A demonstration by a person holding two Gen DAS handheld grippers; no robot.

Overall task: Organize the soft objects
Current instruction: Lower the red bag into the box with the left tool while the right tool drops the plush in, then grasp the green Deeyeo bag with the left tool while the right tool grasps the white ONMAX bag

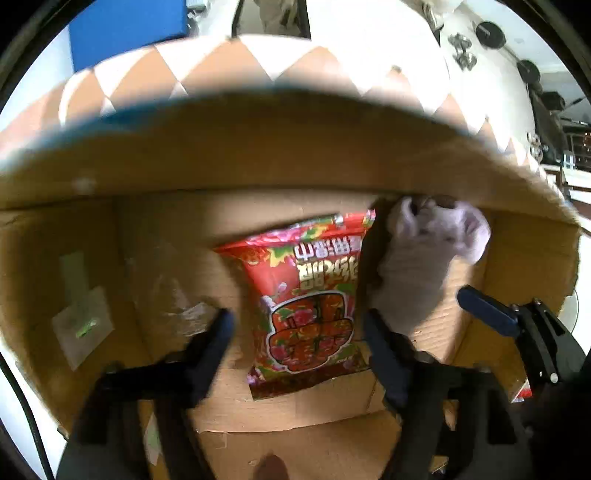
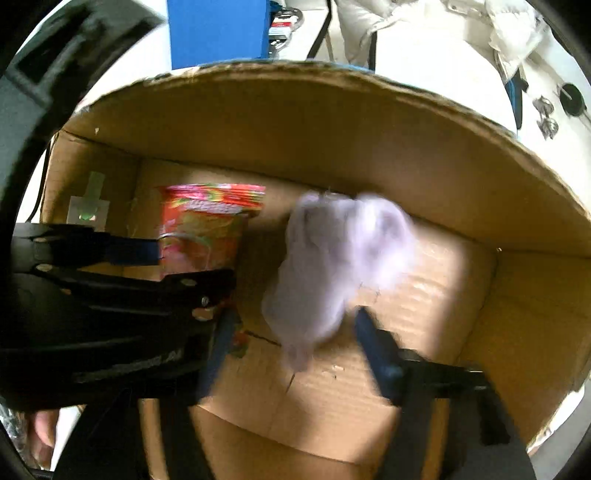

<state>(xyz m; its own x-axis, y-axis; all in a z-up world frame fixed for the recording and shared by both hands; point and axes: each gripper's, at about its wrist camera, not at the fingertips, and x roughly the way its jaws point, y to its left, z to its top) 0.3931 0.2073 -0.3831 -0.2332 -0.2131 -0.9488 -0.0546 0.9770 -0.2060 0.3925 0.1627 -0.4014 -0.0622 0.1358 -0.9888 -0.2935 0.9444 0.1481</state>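
Note:
A red snack bag (image 1: pixel 310 295) lies flat on the floor of a cardboard box (image 1: pixel 258 147). My left gripper (image 1: pixel 299 328) is open just above it, fingers on either side. A pale lilac plush toy (image 1: pixel 424 258) lies to the right of the bag near the back wall. In the right wrist view the plush (image 2: pixel 332 266) is blurred and sits between the open fingers of my right gripper (image 2: pixel 291 332); whether it touches the box floor I cannot tell. The bag (image 2: pixel 207 229) shows left of it, partly behind the left gripper's body.
The box's tall back wall (image 2: pixel 332 129) and side walls enclose both grippers. A label with tape (image 1: pixel 79 325) is stuck on the left inner wall. Outside are a blue panel (image 2: pixel 218 29), white surfaces and small metal parts (image 1: pixel 461 51).

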